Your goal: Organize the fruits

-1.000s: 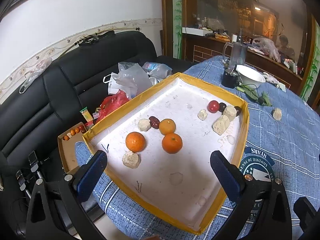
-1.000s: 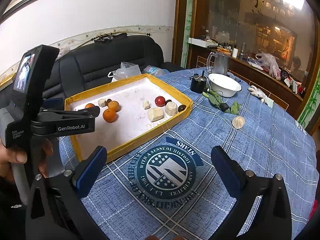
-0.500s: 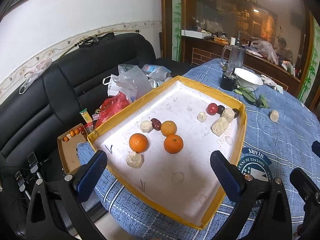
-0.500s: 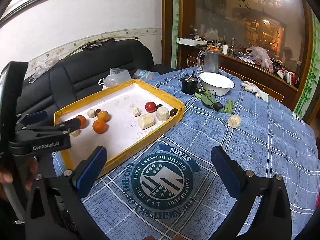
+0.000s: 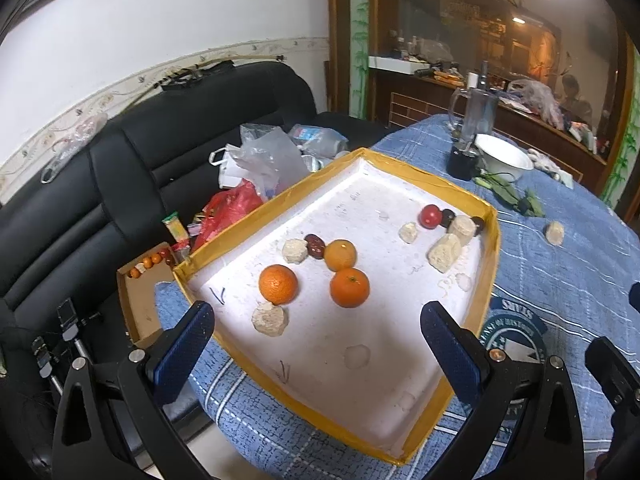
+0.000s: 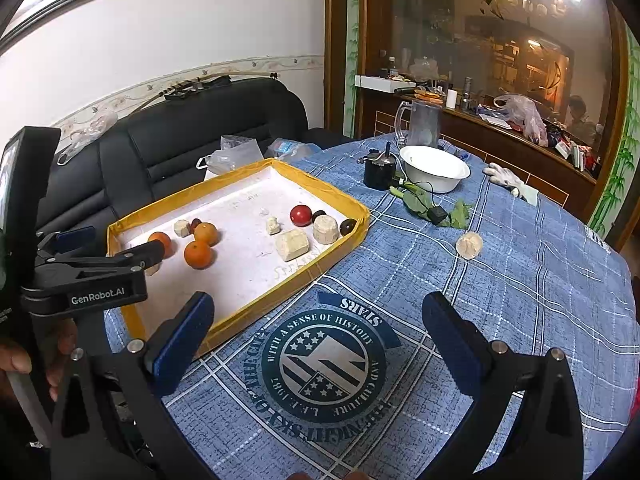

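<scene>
Orange fruit dominated the left wrist view: three oranges lay in a loose cluster on the white floor of the yellow-rimmed tray [image 5: 490,240], the nearest orange [image 5: 278,284] just beside a pale lump [image 5: 270,319], a second orange [image 5: 349,287] to its right and a third orange [image 5: 340,255] behind, close to a dark date [image 5: 314,245]. A red fruit [image 5: 429,216] sat well apart, near the far right corner among more pale lumps. The left tongs [image 5: 316,344] hung wide and empty above the tray's near end, touching nothing. To do this step well, I judged, they should come down straight over the nearest orange, one finger on each side at its widest part, keeping clear of the lump beside it, and close gently so the round fruit would not squirt out. From the right wrist view, the right tongs [image 6: 318,330] were likewise wide and empty, over the blue checked cloth of the desk [image 6: 520,280], short of the tray. One pale lump [image 6: 469,245] lay alone on the cloth, apart from the tray, near green leaves [image 6: 416,200] and a white bowl [image 6: 434,168]. That stray piece looked the natural target for this side; a low, level approach seemed wise.
</scene>
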Motion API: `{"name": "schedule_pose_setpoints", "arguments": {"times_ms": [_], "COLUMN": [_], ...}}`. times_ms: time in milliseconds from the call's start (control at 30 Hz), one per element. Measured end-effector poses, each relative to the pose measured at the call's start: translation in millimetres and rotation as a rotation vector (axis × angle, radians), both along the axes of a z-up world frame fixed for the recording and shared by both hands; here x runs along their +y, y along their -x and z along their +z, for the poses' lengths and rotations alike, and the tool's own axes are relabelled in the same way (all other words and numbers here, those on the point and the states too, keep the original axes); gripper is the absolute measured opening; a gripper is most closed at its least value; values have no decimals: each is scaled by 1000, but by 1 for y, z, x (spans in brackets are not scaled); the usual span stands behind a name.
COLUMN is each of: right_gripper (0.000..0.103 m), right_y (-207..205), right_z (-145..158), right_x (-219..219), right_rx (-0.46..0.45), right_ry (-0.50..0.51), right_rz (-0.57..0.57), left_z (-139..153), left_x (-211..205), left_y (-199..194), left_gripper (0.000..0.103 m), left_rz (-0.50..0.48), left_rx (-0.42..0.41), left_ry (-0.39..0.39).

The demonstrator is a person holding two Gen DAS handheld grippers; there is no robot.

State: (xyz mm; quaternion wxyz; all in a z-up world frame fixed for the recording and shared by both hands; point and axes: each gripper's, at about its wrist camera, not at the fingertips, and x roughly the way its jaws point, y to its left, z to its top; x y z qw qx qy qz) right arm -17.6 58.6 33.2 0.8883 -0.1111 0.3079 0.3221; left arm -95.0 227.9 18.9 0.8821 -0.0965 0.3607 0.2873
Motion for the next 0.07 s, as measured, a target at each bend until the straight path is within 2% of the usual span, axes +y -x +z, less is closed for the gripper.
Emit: {"name": "schedule_pose_setpoints", "arguments": {"times_ms": [67], "right_gripper": [103], "right_y": [-2], "right_z": [-1], "right_x": [-2], "right_rx": [4], "right_ry": [-1], "right_rz": [-4], "left_z": [0], "left_x": [0], "left_y": [-2], "left_gripper": [103], "left_rz": [-5], "left_rx": [1], "left_ry": [4]}}
